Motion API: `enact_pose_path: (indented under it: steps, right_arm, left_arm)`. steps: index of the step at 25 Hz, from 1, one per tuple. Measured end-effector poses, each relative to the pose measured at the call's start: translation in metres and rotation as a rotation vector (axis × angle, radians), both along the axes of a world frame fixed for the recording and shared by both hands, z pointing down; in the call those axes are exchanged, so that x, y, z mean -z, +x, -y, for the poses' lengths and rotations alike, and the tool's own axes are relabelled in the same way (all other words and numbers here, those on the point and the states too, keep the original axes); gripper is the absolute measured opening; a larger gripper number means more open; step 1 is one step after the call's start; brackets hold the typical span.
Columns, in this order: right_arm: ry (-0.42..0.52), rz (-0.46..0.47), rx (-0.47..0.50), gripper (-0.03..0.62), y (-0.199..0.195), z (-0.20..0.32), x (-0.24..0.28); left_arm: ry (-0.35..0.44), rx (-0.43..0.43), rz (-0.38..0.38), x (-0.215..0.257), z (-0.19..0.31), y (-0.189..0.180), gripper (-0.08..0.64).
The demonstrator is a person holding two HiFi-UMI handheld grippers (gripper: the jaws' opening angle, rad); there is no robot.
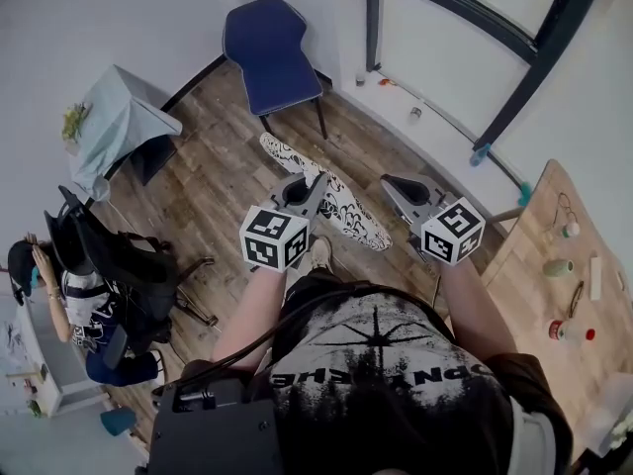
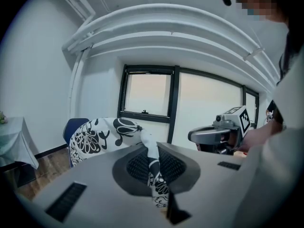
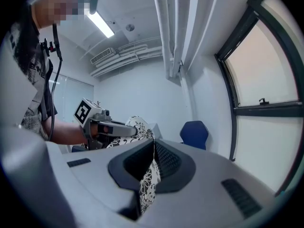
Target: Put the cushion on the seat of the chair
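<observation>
A white cushion (image 1: 331, 204) with a black flower print hangs in the air between both grippers, seen edge-on from the head view. My left gripper (image 1: 301, 188) is shut on its near-left edge; the fabric (image 2: 153, 167) is pinched between the jaws. My right gripper (image 1: 399, 198) is shut on the other edge, with cloth (image 3: 149, 177) caught between its jaws. The blue chair (image 1: 267, 52) stands ahead by the wall, seat bare. It also shows behind the cushion (image 2: 97, 136) as a blue chair (image 2: 75, 127) in the left gripper view, and as a blue chair (image 3: 194, 134) in the right gripper view.
A small table under a pale cloth (image 1: 114, 127) stands left of the chair. A black stand with bags (image 1: 119, 265) and a seated person (image 1: 54, 285) are at the left. A wooden table (image 1: 559, 285) with small items is at the right. Window frame (image 1: 475, 18) beyond.
</observation>
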State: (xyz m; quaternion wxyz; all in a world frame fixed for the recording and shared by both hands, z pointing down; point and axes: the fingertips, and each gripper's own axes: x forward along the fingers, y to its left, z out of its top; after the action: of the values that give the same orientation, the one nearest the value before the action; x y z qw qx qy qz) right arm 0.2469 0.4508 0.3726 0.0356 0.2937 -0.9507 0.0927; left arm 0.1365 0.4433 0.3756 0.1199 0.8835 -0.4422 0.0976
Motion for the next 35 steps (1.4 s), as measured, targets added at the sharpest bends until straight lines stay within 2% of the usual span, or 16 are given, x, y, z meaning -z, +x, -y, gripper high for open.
enact_pose_path:
  steps: [6, 14, 27, 35]
  right_arm:
    - [-0.013, -0.012, 0.000, 0.018, -0.012, 0.028, -0.008]
    - [-0.020, -0.015, -0.017, 0.018, -0.037, 0.091, -0.008]
    - [-0.012, -0.010, -0.085, 0.018, -0.098, 0.194, -0.004]
    - [-0.005, -0.042, -0.100, 0.018, -0.137, 0.233, -0.020]
  left_arm:
    - [-0.012, -0.013, 0.003, -0.008, 0.030, -0.008, 0.021]
    - [-0.026, -0.039, -0.001, -0.011, 0.096, -0.031, 0.021]
    - [-0.065, -0.132, -0.003, -0.024, 0.205, -0.085, 0.021]
    - [-0.089, -0.186, 0.015, -0.043, 0.243, -0.114, 0.021]
